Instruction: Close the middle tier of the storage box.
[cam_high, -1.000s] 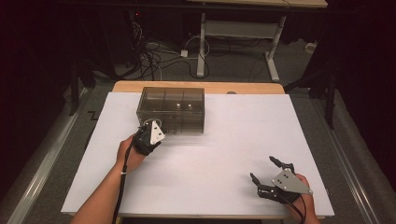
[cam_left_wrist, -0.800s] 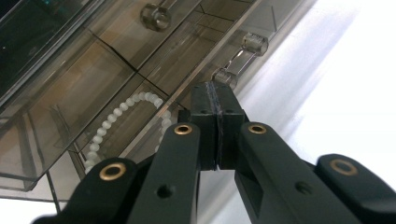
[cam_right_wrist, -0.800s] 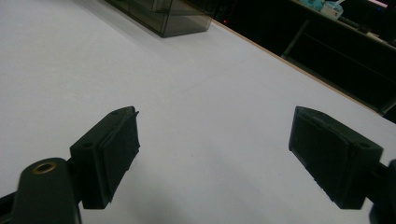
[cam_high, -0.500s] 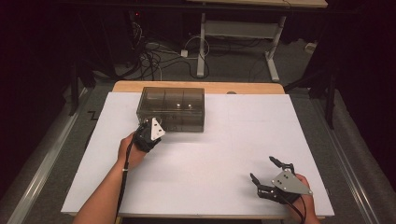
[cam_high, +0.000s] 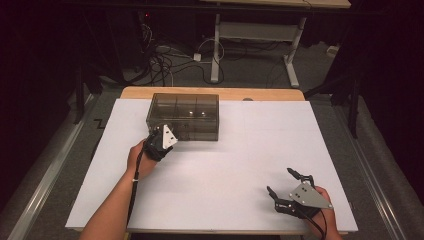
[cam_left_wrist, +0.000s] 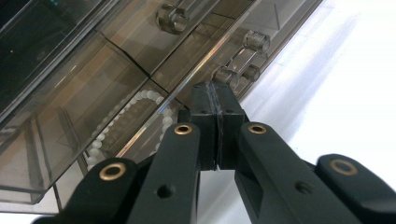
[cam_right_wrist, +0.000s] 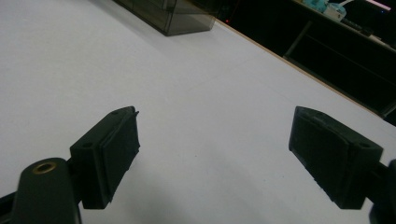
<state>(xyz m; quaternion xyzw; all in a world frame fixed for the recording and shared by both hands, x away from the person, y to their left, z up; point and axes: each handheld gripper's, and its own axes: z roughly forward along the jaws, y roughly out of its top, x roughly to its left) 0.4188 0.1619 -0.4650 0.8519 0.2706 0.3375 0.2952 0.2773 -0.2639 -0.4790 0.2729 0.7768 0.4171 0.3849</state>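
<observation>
my left gripper (cam_high: 161, 141) sits right at the near front edge of the smoky clear box (cam_high: 184, 115), its jaws pressed together with nothing between them. in the left gripper view the left gripper's (cam_left_wrist: 217, 100) two black pads meet flat against each other, and their tips sit just at the box's lower edge, close under a row of small clear knobs (cam_left_wrist: 243, 60) on the front; whether the tips actually touch the plastic i cannot tell. through the tinted wall just left of my jaws i can see a string of white beads (cam_left_wrist: 125, 125) curled inside one compartment of the box (cam_left_wrist: 93, 74). thin dividers split the box into compartments running away from my tips.

my right gripper (cam_high: 286, 186) is well apart from the box, off to the near right of the white table top (cam_high: 240, 155), resting low over the bare surface. its jaws stand wide apart and hold nothing; in the right gripper view the right gripper (cam_right_wrist: 229, 149) has only white table (cam_right_wrist: 201, 88) between its two pads. far ahead of it, up and to the left, a corner of the box (cam_right_wrist: 175, 14) shows at the table's far side.

my left hand (cam_high: 137, 157) wraps the left gripper from behind, with the cable trailing back along my forearm.
</observation>
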